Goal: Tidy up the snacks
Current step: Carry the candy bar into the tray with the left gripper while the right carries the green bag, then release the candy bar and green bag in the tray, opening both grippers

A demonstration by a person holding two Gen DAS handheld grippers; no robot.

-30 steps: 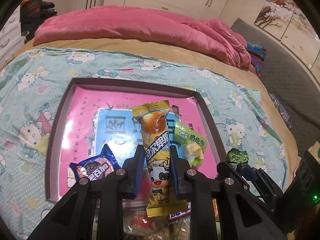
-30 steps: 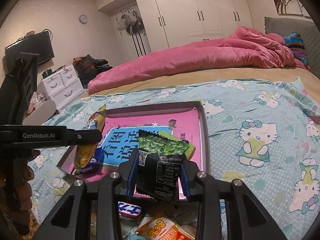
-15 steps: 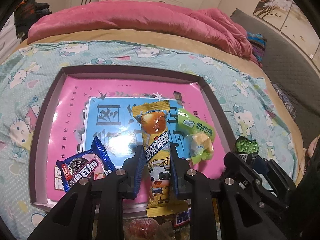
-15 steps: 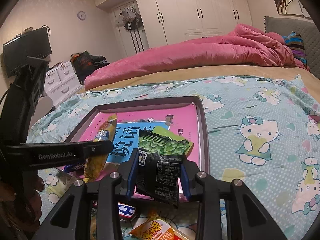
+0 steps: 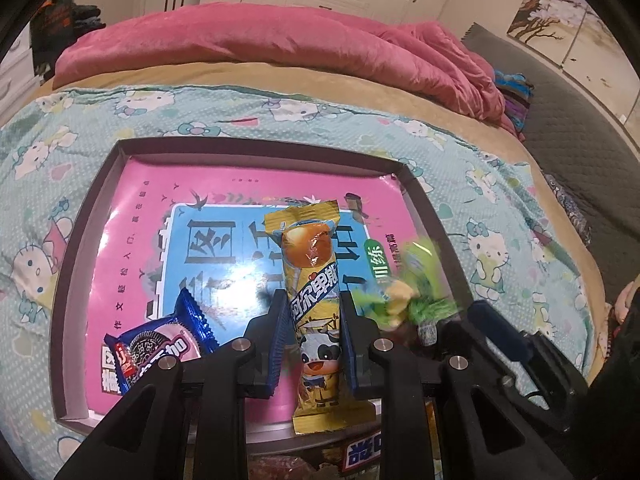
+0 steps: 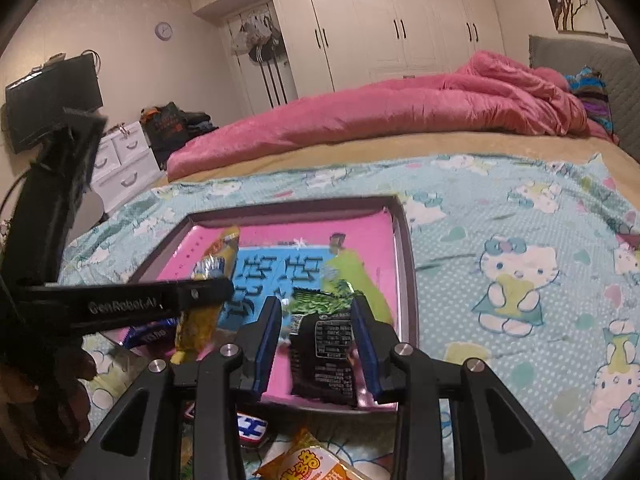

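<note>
The jaws of the left gripper point(image 5: 314, 320) are clamped on a long yellow snack packet point(image 5: 316, 300), which stands upright between the blue pads, its top with the orange picture reaching over the tray point(image 5: 88, 216) and its bottom edge hanging past the tray's near rim. The jaws of the right gripper point(image 6: 316, 324) grip a black and green snack packet point(image 6: 324, 348) by its sides, the green printed end up, over the tray's near right part.

The tray is a shallow, dark-rimmed one lying on the bed's cartoon-cat sheet point(image 6: 520, 264), its floor covered by a pink and blue printed sheet point(image 5: 224, 248). In the tray's near left corner lies a blue cookie packet point(image 5: 160, 350). Towards its right side lies a light green packet point(image 5: 380, 264) (its lower part is blurred in the left wrist view, so its outline there is unclear).

In front of the tray, on the bed, more snacks lie loose: an orange and yellow packet point(image 6: 316, 462) and a small blue and white wrapper point(image 6: 250, 428). A pink quilt point(image 5: 260, 40) is heaped at the far side of the bed.
</note>
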